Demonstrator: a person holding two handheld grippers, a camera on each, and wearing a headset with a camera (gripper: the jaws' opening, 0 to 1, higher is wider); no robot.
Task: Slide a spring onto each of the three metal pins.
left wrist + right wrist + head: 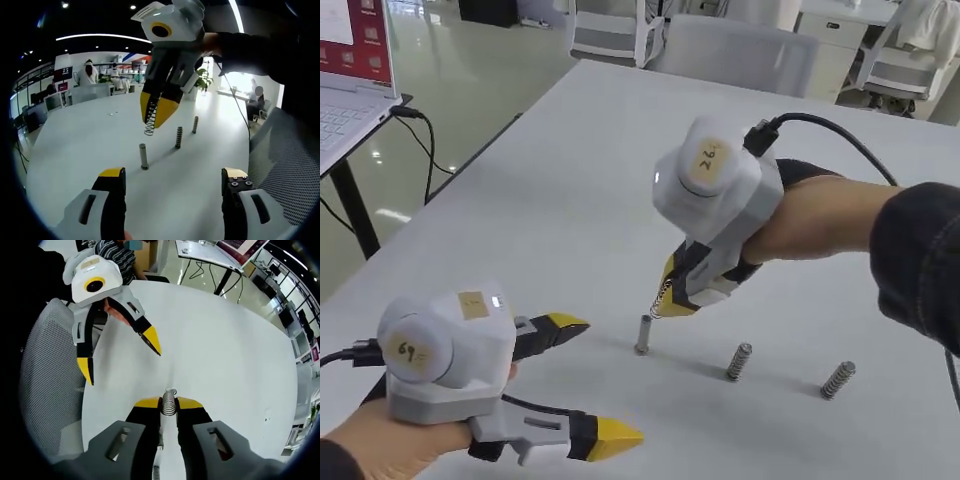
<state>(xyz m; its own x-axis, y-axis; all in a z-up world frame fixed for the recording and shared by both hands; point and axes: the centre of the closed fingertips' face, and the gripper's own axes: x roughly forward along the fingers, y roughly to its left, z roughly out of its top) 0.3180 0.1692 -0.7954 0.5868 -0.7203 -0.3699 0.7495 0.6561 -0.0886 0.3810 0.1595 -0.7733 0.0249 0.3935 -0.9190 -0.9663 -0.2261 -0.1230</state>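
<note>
— Where is the spring sitting against your grippers?
— My right gripper (670,305) has its jaws pinched tight on the spring (660,297). The coil hangs out below the yellow tips, just above the bare metal pin (643,334) and clear of it.
— And your other one?
— My left gripper (605,380) is spread wide with nothing in it, low over the white table (570,180) near that pin. The middle pin (739,361) and the far pin (837,379) each wear a spring.
— Any writing?
— The right sticker (708,160) reads 26. The left sticker (405,350) looks like 69, though at this angle I'm unsure.
</note>
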